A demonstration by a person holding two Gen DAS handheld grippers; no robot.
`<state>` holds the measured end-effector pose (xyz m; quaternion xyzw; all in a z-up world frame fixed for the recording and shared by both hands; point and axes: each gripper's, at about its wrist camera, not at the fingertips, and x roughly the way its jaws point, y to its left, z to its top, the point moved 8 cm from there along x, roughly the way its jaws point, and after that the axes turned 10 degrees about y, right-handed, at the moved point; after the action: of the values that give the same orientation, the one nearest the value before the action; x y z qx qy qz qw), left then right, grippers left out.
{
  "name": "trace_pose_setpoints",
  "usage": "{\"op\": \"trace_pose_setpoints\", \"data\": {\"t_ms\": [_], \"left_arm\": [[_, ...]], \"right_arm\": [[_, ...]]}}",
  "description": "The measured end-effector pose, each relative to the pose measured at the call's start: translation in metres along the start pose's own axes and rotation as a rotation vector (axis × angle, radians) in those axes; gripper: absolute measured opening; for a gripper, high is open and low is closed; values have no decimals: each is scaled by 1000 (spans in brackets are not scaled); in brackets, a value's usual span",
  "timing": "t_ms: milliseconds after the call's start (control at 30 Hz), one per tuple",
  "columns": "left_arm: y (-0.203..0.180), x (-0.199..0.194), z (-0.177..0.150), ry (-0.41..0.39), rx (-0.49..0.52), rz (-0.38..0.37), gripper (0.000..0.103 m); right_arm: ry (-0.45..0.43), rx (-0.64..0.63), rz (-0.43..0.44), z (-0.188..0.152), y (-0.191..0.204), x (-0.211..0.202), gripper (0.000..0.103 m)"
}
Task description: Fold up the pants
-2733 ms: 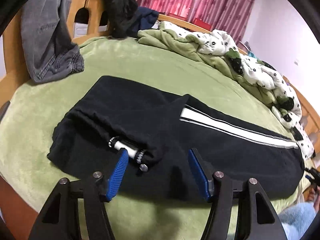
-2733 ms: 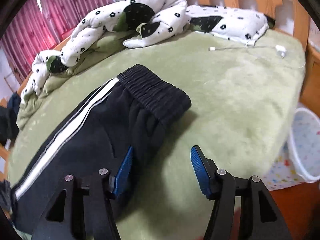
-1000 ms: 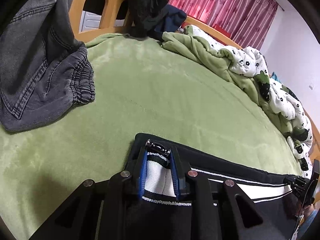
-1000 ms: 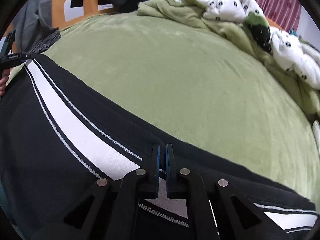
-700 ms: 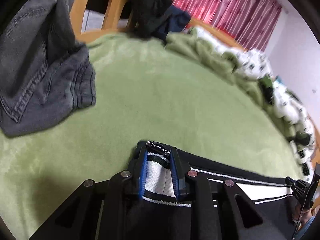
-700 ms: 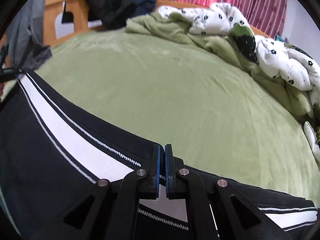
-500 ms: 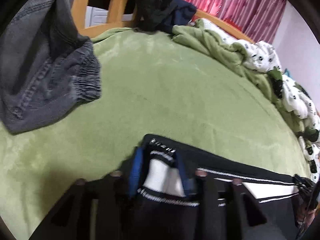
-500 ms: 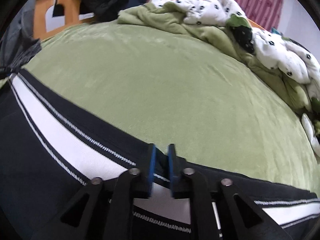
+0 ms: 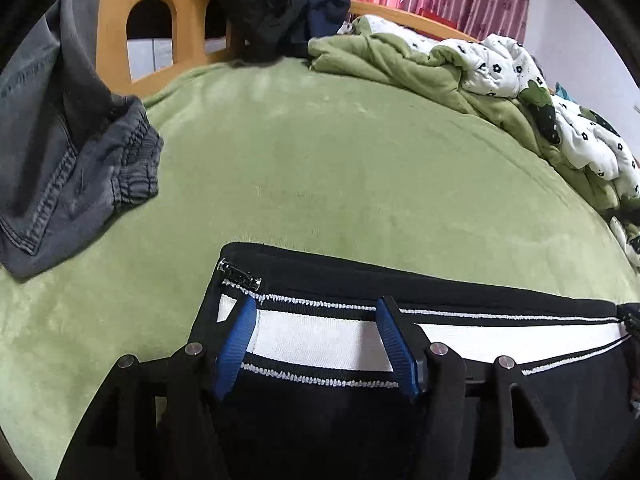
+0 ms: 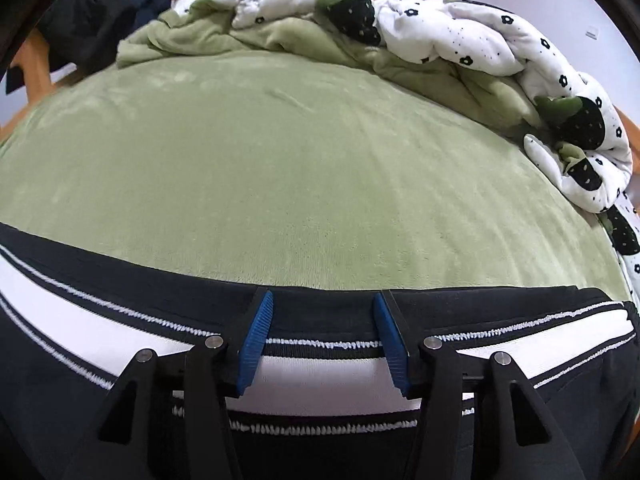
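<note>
pants laid along the near edge, both grips released

pants, black with a white side stripe, lie flat on the green bed at 6 o'clock in both wrist views. the left gripper has its jaws spread wide over the stripe near the zipped cuff, holding nothing. the right gripper is likewise released above the stripe further along. judging from this, the step is settling the fold: lift both grippers straight up so the pads do not drag the cloth, then check the edges line up before the next fold. grey jeans sit at 9 o'clock, well apart.
</note>
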<state>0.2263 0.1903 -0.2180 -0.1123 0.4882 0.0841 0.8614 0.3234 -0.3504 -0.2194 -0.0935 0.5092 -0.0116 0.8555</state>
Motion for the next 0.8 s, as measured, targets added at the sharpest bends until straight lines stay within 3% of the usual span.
{"op": "trace_pose_setpoints", "data": {"t_ms": [167,400,533,600,733,800], "left_arm": [[4,-30,-12,28,-23,-63,60],[4,-87,-46,15,-68,-170,60],[-15,-141,-48,-26,-40,-212,60],[-23,-170,-47,-52,-30,-248,60],[-39,-218,-49,-96,25,-213,60],[-43,-229,-53,-96,38,-207,60]], "right_arm": [[-3,73,-29,-9,-3,-24,52],[41,39,96,-33,32,-84,53],[-2,-7,127,-46,59,-138,54],[-37,-7,133,-49,67,-166,60],[-110,53,163,-57,77,-213,67],[-106,88,229,-66,85,-228,67]]}}
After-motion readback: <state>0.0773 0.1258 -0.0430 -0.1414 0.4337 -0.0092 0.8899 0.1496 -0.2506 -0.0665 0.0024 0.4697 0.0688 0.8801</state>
